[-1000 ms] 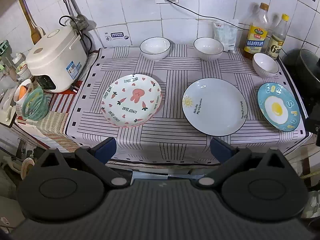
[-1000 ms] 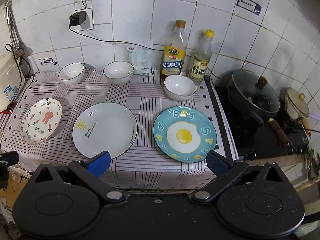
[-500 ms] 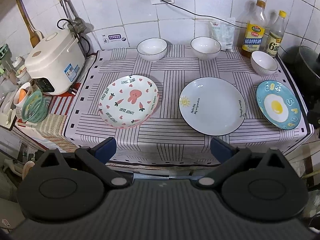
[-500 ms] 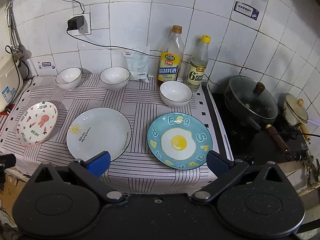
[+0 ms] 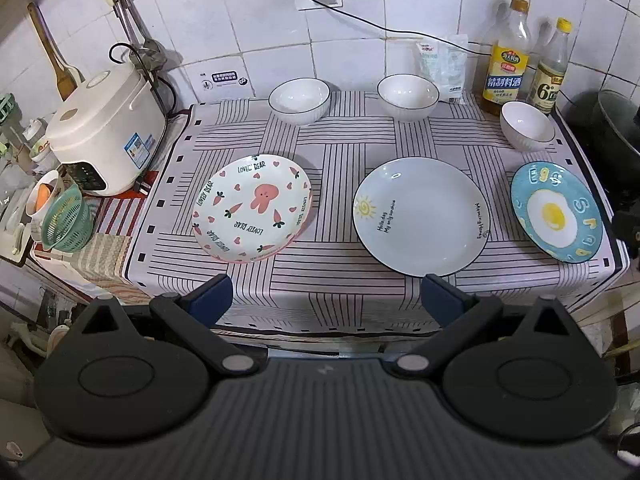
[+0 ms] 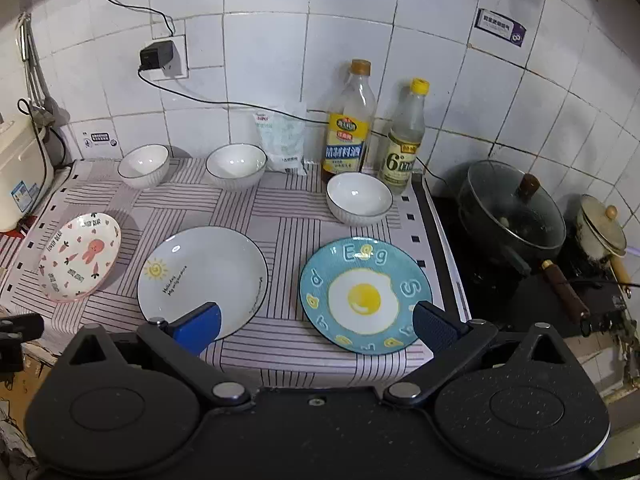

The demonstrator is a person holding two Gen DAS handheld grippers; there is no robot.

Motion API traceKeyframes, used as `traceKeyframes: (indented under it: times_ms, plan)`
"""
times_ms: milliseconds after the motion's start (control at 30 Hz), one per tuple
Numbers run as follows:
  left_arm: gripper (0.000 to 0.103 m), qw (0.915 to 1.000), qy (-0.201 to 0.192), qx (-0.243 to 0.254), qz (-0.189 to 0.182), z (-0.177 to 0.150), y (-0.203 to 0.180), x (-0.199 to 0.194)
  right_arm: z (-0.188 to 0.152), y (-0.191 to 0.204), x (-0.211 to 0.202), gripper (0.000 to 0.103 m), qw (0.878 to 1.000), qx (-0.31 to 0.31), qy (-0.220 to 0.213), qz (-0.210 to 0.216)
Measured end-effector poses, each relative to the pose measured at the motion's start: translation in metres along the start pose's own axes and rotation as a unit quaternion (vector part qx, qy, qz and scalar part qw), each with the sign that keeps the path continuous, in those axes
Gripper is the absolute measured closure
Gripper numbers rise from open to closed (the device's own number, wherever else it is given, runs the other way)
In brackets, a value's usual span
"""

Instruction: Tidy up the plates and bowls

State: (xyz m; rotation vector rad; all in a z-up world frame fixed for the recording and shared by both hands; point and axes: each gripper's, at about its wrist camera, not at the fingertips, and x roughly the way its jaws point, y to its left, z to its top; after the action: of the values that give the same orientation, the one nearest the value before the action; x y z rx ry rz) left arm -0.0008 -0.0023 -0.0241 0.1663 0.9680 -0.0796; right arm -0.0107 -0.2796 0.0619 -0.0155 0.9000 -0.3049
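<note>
Presently, we list the table under its striped cloth, with nothing yet gathered.

Plates, front row, each lying flat and apart from the others:
- pink-rimmed plate to our left, printed with a rabbit, carrots and hearts, and a phrase that looks like "LOVELY BEAR" repeated round the rim;
- white plate in the middle, dark-edged, with a small sun, "Morning Honey" at one side and two further lines too small for us to vouch for;
- blue plate to our right, a fried egg at centre, "Egg" above it, other letters round the rim.

Bowls, back row, all upright and empty as far as we see: left bowl, middle bowl, right bowl — the last just behind the blue plate.

Grippers: left gripper and right gripper both stand wide apart at the jaws, holding nothing, short of the table's front edge.

Progress, in our judgement: none done; stacking of all three plates and all three bowls remains.

Other writing: two bottles against the tiles, one yellow-labelled in Chinese, one marked "6°"; a rice cooker with a blue sticker — unreadable.
</note>
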Motion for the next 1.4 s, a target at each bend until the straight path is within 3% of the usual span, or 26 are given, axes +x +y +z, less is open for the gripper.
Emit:
traceKeyframes:
  times_ms: [300,467,600,700,833,933,1000,1100,1200,1267,1333,1400]
  plan:
    - [0.001,1.0000,0.000,-0.005,-0.001,0.003,0.000,0.006,0.006,-0.003,0.005,0.000,1.000,0.006,-0.013,0.013]
    - [0.003,0.9982,-0.017,-0.035,-0.045,0.007,0.005,0.016,0.000,-0.003,0.019,0.000,0.998,0.012,-0.051,0.044]
    - [0.003,0.9989,-0.021,-0.025,-0.035,0.008,0.005,0.040,-0.020,0.004,0.046,0.000,0.986,-0.046,-0.114,0.116]
    - [0.004,0.9991,0.004,-0.027,-0.033,0.009,0.007,0.075,-0.032,0.007,0.085,0.001,0.983,-0.046,-0.092,0.149]
    - [0.012,0.9967,0.046,-0.051,-0.043,0.008,0.004,0.130,-0.045,0.008,0.147,0.023,0.980,-0.007,-0.005,0.198]
    - [0.014,0.9946,0.047,-0.064,-0.067,0.007,0.000,0.162,-0.059,0.008,0.180,0.026,0.969,0.055,0.034,0.237]
    - [0.014,0.9939,0.037,-0.070,-0.077,0.008,-0.003,0.182,-0.070,0.011,0.199,0.027,0.965,0.090,0.055,0.239]
    - [0.019,0.9907,0.057,-0.081,-0.093,0.012,-0.005,0.209,-0.078,0.016,0.214,0.039,0.960,0.115,0.073,0.245]
    - [0.021,0.9869,0.072,-0.105,-0.099,0.015,-0.002,0.231,-0.078,0.025,0.222,0.045,0.957,0.123,0.070,0.252]
    - [0.028,0.9854,0.086,-0.108,-0.100,0.019,-0.003,0.242,-0.077,0.026,0.228,0.056,0.959,0.134,0.070,0.242]
    - [0.037,0.9849,0.093,-0.101,-0.106,0.023,-0.005,0.250,-0.078,0.023,0.234,0.078,0.954,0.158,0.079,0.242]
    - [0.048,0.9838,0.101,-0.090,-0.118,0.025,-0.006,0.257,-0.078,0.019,0.239,0.081,0.951,0.178,0.079,0.239]
